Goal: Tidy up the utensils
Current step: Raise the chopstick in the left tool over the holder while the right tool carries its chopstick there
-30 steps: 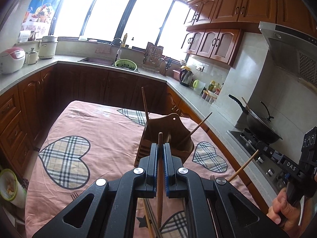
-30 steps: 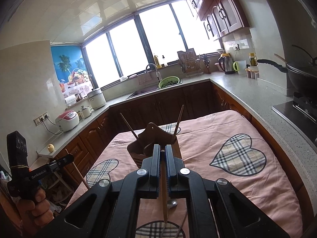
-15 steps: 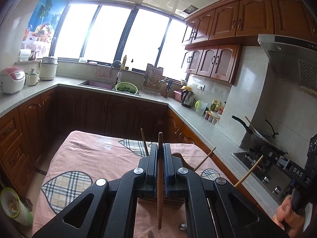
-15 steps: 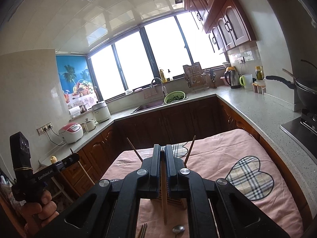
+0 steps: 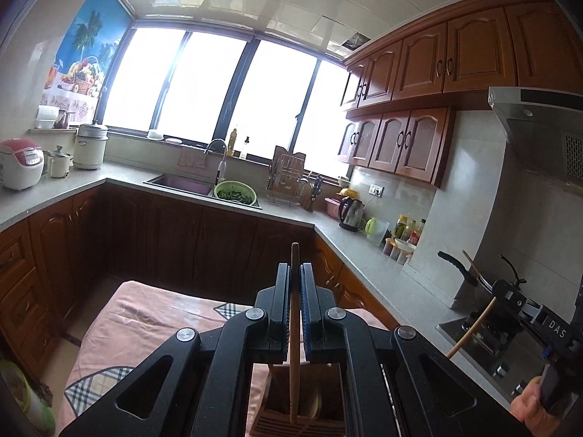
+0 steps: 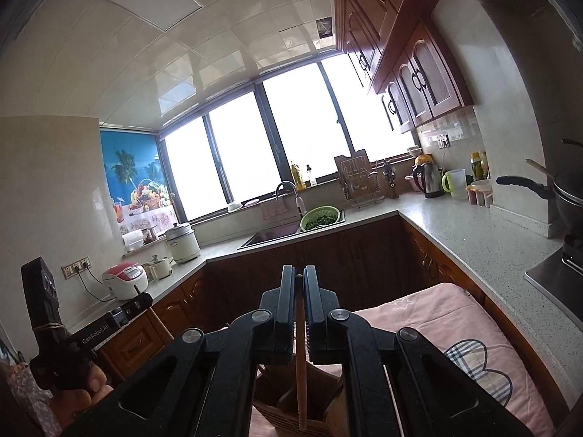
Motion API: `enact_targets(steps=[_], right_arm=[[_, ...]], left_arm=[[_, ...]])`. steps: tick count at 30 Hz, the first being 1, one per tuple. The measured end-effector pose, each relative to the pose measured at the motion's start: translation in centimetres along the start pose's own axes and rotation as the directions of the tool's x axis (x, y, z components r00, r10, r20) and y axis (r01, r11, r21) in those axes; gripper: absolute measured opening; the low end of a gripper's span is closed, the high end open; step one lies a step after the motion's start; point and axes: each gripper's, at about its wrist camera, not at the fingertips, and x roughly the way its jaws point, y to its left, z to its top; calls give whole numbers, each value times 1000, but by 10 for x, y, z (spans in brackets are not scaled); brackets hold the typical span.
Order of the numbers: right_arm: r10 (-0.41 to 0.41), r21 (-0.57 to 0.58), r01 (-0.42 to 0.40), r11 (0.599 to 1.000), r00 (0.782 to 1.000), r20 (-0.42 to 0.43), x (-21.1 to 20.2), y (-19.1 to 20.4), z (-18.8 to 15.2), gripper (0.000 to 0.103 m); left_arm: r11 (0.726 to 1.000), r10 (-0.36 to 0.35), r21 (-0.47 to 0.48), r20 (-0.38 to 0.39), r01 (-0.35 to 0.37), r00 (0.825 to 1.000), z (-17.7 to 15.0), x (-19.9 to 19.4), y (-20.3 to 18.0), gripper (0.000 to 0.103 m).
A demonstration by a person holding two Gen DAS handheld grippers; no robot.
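The left gripper (image 5: 295,273) is closed tight on a wooden chopstick (image 5: 293,357), its jaws pressed to the stick with no gap showing. That stick stands upright — long axis vertical, top end poking just above the fingertips, lower end pointing down into the wooden utensil holder (image 5: 288,418) directly below. The right gripper (image 6: 299,276) is likewise clamped on a second chopstick (image 6: 301,371), also vertical, its top barely above the jaws and its lower tip down inside the holder's compartment (image 6: 291,406); which compartment cannot be told. The holder sits on the table's pink cloth with plaid hearts (image 6: 470,357). In the left wrist view the right gripper's stick (image 5: 470,331) appears off to the side, slanting up and to the right.
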Motion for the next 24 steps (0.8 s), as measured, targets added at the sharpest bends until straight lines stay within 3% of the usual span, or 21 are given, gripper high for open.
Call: enact_targets(steps=[9,24], right_arm=[[-21,34,22,999,999,-29,36,-19,-6,4],[-43,78,54,995,990,-132,76,-41,-71,4]], left_arm=[[998,48,-41,-16,-48,999,-20,61,2,4],[993,91,-70,-115,-99,989,-49,131,3,4]])
